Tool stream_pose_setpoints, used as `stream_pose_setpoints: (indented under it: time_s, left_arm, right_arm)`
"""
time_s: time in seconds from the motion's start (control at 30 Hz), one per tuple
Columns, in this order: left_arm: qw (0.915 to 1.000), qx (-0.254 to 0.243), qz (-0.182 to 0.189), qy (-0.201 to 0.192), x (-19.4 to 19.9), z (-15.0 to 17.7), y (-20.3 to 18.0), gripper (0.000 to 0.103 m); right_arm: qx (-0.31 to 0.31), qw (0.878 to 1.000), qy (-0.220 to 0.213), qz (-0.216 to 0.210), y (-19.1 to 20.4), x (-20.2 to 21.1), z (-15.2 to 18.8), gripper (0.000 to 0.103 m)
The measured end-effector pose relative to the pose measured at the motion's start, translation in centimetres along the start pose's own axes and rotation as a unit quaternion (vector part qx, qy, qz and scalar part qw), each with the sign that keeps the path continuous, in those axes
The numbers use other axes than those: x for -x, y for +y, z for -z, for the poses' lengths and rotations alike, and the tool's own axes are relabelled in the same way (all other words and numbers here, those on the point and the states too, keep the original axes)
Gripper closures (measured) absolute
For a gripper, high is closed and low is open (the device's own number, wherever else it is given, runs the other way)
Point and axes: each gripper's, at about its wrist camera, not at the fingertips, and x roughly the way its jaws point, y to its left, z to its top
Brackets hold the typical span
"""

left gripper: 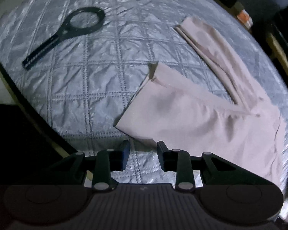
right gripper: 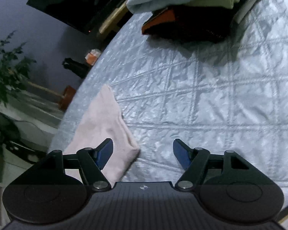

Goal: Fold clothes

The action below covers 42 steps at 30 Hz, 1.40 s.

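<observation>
Pink trousers (left gripper: 211, 115) are spread on the quilted silver bed (left gripper: 86, 86), legs apart. The left gripper (left gripper: 142, 153) is held just above the waistband corner, jaws parted, nothing clamped. The right gripper (right gripper: 143, 151) is seen wide open beside the pink cloth's edge. A clothes pile (right gripper: 182, 9) is stacked further back.
</observation>
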Motion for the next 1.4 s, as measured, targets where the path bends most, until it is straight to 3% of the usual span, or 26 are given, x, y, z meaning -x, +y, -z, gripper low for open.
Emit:
stream_pose_setpoints:
  time_s: [0.13, 0.27, 0.33, 0.5, 0.6, 0.67, 0.8, 0.87, 1.17, 1.4]
  left_arm:
    - [0.9965, 0.075, 0.037, 0.007, 0.0, -0.4, 2.2, 0.073]
    - [0.9897, 0.125, 0.069, 0.015, -0.3, -0.5, 3.2, 0.067]
    - [0.9870, 0.138, 0.080, 0.016, -0.6, -0.8, 3.2, 0.066]
    - [0.9848, 0.151, 0.086, 0.004, -0.9, -1.2, 3.0, 0.065]
    - [0.9844, 0.155, 0.084, 0.001, -0.8, -1.1, 3.0, 0.068]
    - [0.9838, 0.161, 0.080, 0.000, -0.7, -1.0, 3.2, 0.072]
    - [0.9818, 0.177, 0.067, 0.005, -0.7, -1.0, 4.1, 0.096]
    - [0.9800, 0.187, 0.067, 0.006, -0.9, -1.0, 4.6, 0.100]
    - [0.9922, 0.100, 0.062, -0.042, 1.4, -2.1, 2.2, 0.103]
    - [0.9922, 0.076, 0.069, -0.071, 3.8, -2.8, 1.2, 0.103]
  right_arm:
    - [0.042, 0.999, 0.013, -0.012, 1.7, -1.6, 0.0, 0.027]
    - [0.030, 0.999, 0.006, -0.030, 2.0, -2.3, -0.3, 0.029]
    - [0.025, 0.999, 0.009, -0.039, 2.1, -2.7, -0.2, 0.036]
    - [0.023, 0.999, 0.002, -0.045, 2.2, -3.1, 0.3, 0.041]
    - [0.013, 0.999, 0.002, -0.044, 1.7, -3.3, 0.4, 0.059]
    - [0.007, 0.999, 0.005, -0.040, 1.4, -3.6, 0.4, 0.085]
    - [-0.005, 0.999, 0.000, -0.045, 1.0, -3.5, 0.3, 0.095]
    - [-0.010, 0.999, -0.001, -0.047, 0.9, -3.4, 0.3, 0.098]
    - [-0.008, 0.998, -0.006, -0.056, 2.4, -2.2, 0.2, 0.100]
    - [-0.017, 0.997, -0.029, -0.064, 2.8, -0.2, 0.2, 0.100]
